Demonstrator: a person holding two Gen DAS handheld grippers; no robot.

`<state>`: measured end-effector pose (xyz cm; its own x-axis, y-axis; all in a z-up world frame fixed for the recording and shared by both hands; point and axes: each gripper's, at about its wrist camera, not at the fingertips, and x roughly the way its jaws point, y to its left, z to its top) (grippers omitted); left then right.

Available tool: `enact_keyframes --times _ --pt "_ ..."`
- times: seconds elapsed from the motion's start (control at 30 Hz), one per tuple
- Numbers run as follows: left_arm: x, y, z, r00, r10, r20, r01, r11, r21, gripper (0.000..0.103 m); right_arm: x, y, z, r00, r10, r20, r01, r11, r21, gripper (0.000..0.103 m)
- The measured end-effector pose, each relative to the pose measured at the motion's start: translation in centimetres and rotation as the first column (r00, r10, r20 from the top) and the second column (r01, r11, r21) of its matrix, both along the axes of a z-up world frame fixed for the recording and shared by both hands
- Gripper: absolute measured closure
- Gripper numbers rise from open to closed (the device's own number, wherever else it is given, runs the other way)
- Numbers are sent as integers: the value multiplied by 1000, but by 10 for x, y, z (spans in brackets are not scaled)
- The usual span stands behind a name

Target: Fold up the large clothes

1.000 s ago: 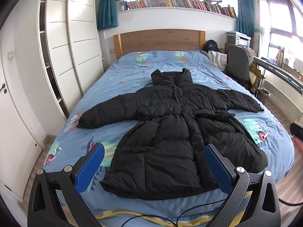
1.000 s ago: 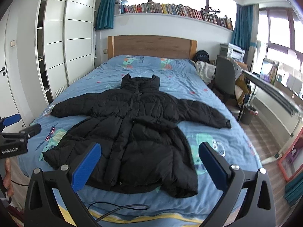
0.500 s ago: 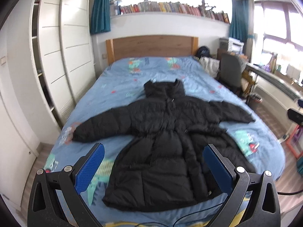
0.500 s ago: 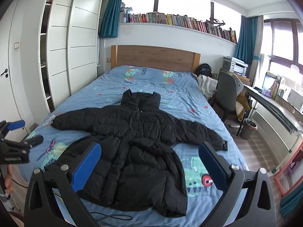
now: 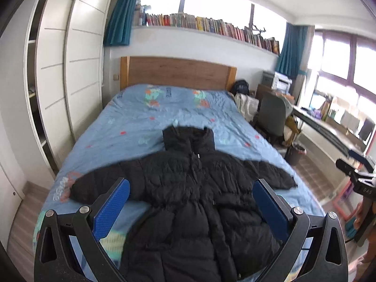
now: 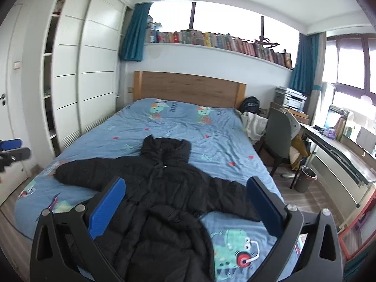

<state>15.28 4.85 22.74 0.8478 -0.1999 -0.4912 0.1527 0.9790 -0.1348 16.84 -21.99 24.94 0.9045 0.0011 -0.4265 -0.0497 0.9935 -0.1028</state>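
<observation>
the black puffer coat (image 5: 199,202) lies spread front-up on the blue bed (image 5: 141,122), collar toward the headboard and both sleeves stretched out to the sides; its hem runs below the left gripper (image 5: 191,202) and out of frame. no fold looks started, so the step in hand is judged to be the approach for a first fold, most likely bringing a sleeve in across the body.

to do that well, each gripper should come down near a sleeve end and pinch through the full thickness of the padded cloth, not just the slippery outer shell, since a puffy coat is likely to slide out of a shallow bite. lifting the sleeve clear before carrying it over should keep the body from dragging and bunching on the sheet. the sleeve ahead and to the left of the left gripper, and the one ahead and to the right of the right gripper (image 6: 186,198), are the natural first grabs.

both grippers are held above the foot of the bed, pointing forward and tilted down toward the coat, well apart from it and touching nothing. the jaws of each stand spread wide with blue pads (image 5: 111,208) facing inward and nothing between them. the right gripper shows at the left gripper's far right, held at a similar height.
</observation>
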Motion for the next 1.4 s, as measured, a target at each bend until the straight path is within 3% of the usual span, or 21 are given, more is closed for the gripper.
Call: enact_keyframes --times 0.1,0.23,0.33,0.5,0.73,0.93,1.23,1.37,1.4 --pt "22 14 21 998 37 54 -37 999 -6 1 31 -24 4 1000 -29 3 29 999 30 0" --pt "63 23 19 992 103 73 -105 994 24 1 80 -57 -6 995 -103 -12 104 994 23 0" --pt "103 30 -4 987 157 40 -159 986 58 1 122 -91 -34 985 -160 -70 165 983 77 0" --pt "164 41 -60 967 253 -35 -247 961 120 1 180 -166 -122 928 -285 -240 335 919 208 0" --pt "210 65 -137 929 313 -197 -295 948 116 1 219 -257 -247 826 -374 -421 527 777 344 0" --pt "227 72 -182 894 346 -285 -317 938 143 1 239 -322 -341 764 -382 -520 633 599 491 0" --pt "233 74 -215 873 352 -337 -309 935 176 1 254 -371 -420 746 -374 -551 664 367 651 0" --pt "231 75 -225 864 360 -352 -308 931 196 1 254 -384 -443 755 -398 -521 636 250 730 2" --pt "231 76 -227 862 362 -354 -307 930 204 1 255 -386 -445 760 -404 -510 626 239 743 2"
